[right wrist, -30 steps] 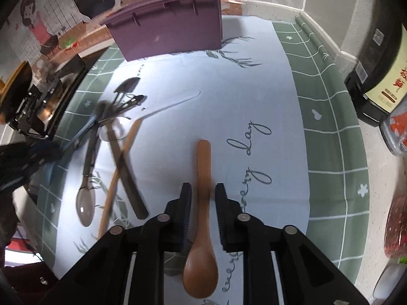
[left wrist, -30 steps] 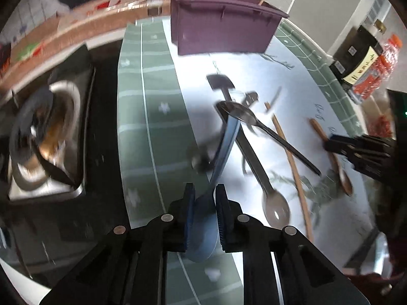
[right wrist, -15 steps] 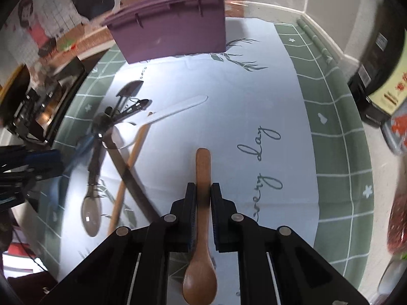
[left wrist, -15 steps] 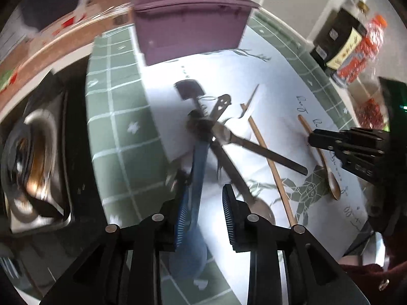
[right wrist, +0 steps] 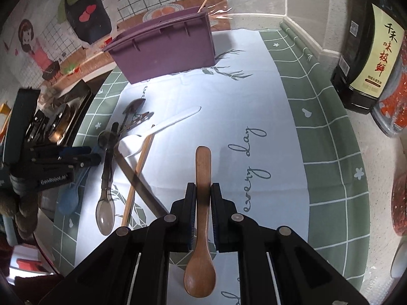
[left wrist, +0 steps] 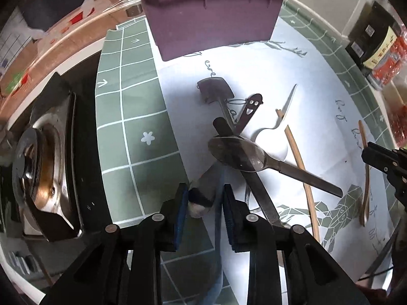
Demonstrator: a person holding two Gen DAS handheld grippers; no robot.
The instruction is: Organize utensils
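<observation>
Right claw (right wrist: pixel 203 203) clamps the wooden spoon (right wrist: pixel 202 208); left claw (left wrist: pixel 206 203) is closing around the blue spoon (left wrist: pixel 216 241), so square it first.

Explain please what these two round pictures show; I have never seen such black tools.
No robot here: a person holds a two-finger gripper in each hand. Each gripper carries a wide-angle camera looking along its fingers, so the pictures look round. One picture is from the left gripper, the other from the right gripper. On a patterned cloth lie a metal spoon, a white plastic spoon, a chopstick and other utensils, before a purple box. The right gripper is shut on a wooden spoon. The left gripper's jaws are closing, with a blue spoon between them.
</observation>
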